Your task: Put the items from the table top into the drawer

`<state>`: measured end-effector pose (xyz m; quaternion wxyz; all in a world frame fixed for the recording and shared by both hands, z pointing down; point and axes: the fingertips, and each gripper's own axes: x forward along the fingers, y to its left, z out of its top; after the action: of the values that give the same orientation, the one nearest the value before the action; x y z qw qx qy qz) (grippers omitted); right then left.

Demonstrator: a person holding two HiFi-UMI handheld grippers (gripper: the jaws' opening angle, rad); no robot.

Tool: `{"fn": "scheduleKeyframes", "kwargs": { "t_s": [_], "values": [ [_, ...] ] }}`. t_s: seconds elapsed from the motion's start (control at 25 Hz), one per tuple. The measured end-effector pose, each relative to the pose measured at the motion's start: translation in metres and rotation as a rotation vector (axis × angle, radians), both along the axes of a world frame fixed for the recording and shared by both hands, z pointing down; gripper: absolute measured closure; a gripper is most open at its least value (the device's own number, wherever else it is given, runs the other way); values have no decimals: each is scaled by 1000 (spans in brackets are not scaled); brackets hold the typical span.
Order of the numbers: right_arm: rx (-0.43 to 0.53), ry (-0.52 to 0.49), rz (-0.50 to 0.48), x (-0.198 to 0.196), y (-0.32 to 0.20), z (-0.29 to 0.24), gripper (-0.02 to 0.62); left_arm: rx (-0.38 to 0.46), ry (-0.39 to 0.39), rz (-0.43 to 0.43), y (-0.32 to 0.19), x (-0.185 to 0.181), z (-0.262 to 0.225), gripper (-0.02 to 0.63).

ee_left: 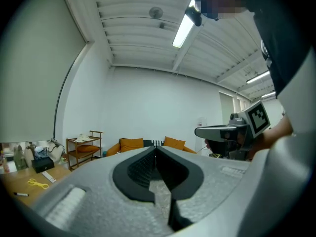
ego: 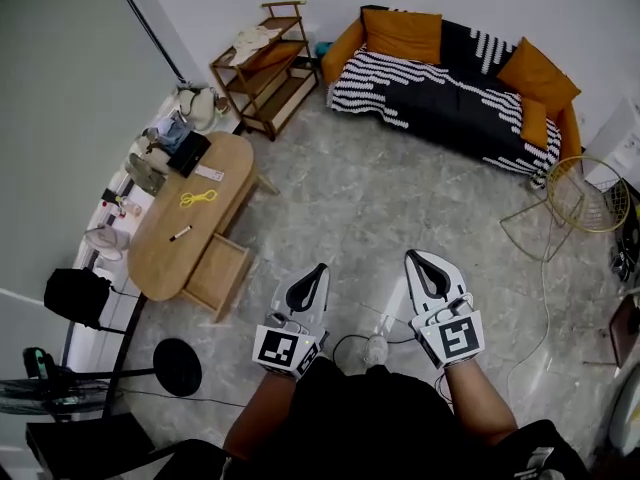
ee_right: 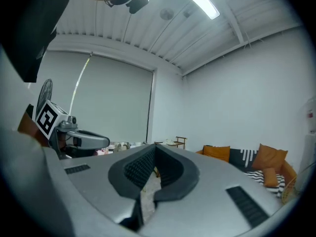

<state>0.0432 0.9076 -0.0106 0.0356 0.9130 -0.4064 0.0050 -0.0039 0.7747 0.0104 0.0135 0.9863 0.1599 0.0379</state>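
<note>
items for the drawer lie on the oval wooden table (ego: 150, 263) at the far left, well apart from me: a yellow cord (ego: 198, 198), a pen (ego: 181, 233), a white card (ego: 209, 173) and a black box (ego: 189, 153). the drawer (ego: 222, 278) stands pulled out on the table's right side and looks empty. my left claw (ego: 318, 268) is closed, jaws together with nothing between them. my right claw (ego: 417, 258) is likewise pinched closed and empty. both are held level over the floor (ego: 380, 198).

i judge nothing is collected yet. if i reach the table with the jaws closed, i may knock the pen and send it rolling off the edge. the limp cord could trail and catch on the drawer's front. the drawer juts toward my path, so a bump could shove it closed.

a round black base (ego: 178, 366) sits near the table's near end, and a cable (ego: 350, 340) lies by my feet, a tripping risk. a wooden shelf (ego: 265, 63) stands beyond the table. a sofa (ego: 450, 78) and a wire basket (ego: 585, 193) are far right, out of the way.
</note>
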Motion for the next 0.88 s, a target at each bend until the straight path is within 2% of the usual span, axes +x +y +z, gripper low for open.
{"fn": "scheduleKeyframes", "kwargs": {
  "t_s": [0.16, 0.32, 0.64, 0.88],
  "values": [
    [12, 8, -65, 14, -22, 0, 598, 12, -16, -57, -16, 4, 5, 588],
    [4, 12, -147, 27, -72, 4, 598, 9, -18, -120, -58, 14, 7, 588],
    [-26, 20, -268, 65, -211, 1, 598, 4, -9, -226, -187, 43, 6, 588],
    [-39, 24, -380, 72, -332, -8, 598, 19, 9, -307, -293, 49, -8, 588]
  ]
}}
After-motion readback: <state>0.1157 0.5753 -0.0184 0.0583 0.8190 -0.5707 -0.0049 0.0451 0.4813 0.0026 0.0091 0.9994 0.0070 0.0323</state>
